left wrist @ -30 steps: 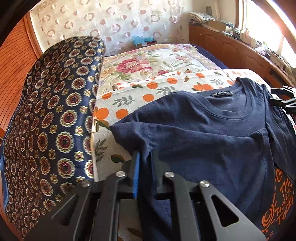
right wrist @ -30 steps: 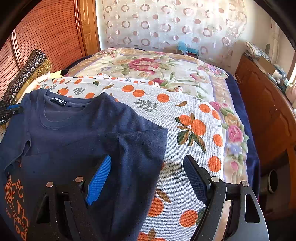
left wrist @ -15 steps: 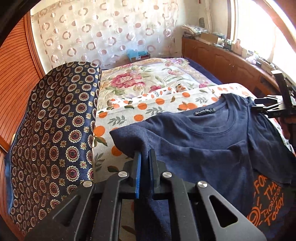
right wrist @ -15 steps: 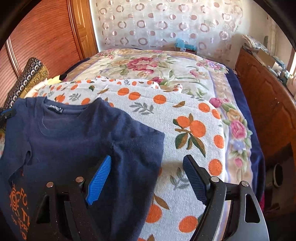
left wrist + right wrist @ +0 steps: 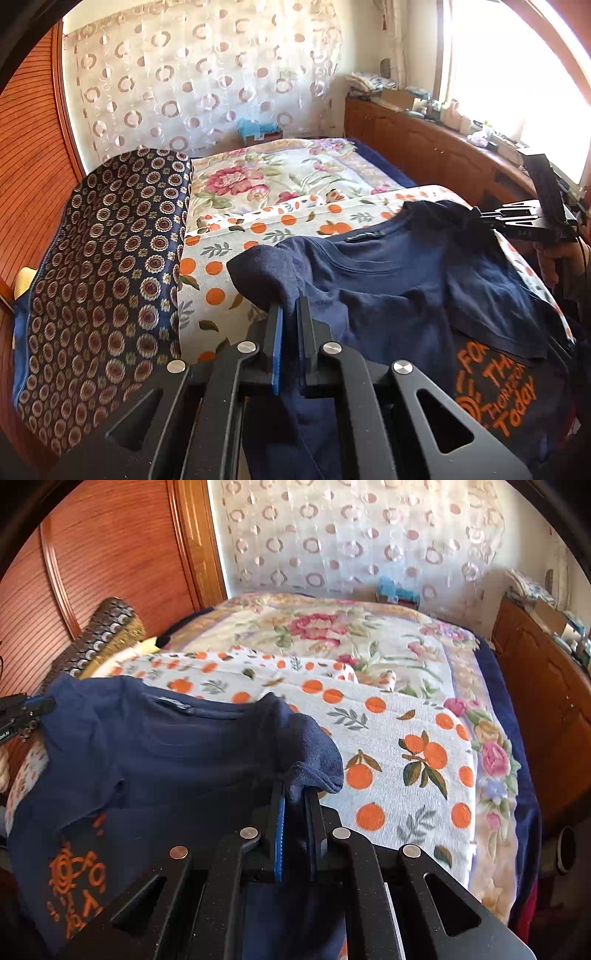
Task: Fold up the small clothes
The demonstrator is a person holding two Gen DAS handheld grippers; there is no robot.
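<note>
T-shirt [image 5: 388, 291] reads "Today" (orange print).

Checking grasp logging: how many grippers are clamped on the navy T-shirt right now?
2. The left gripper pinches the navy T-shirt at one sleeve; the right gripper, whose jaws have just been closing, now pinches the other sleeve's bunched fabric. Both show in each wrist view.

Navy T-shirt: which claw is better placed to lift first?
Left, probably: left claw is shut on the navy T-shirt at its shoulder fold; right claw has just closed on a bunched edge.
</note>
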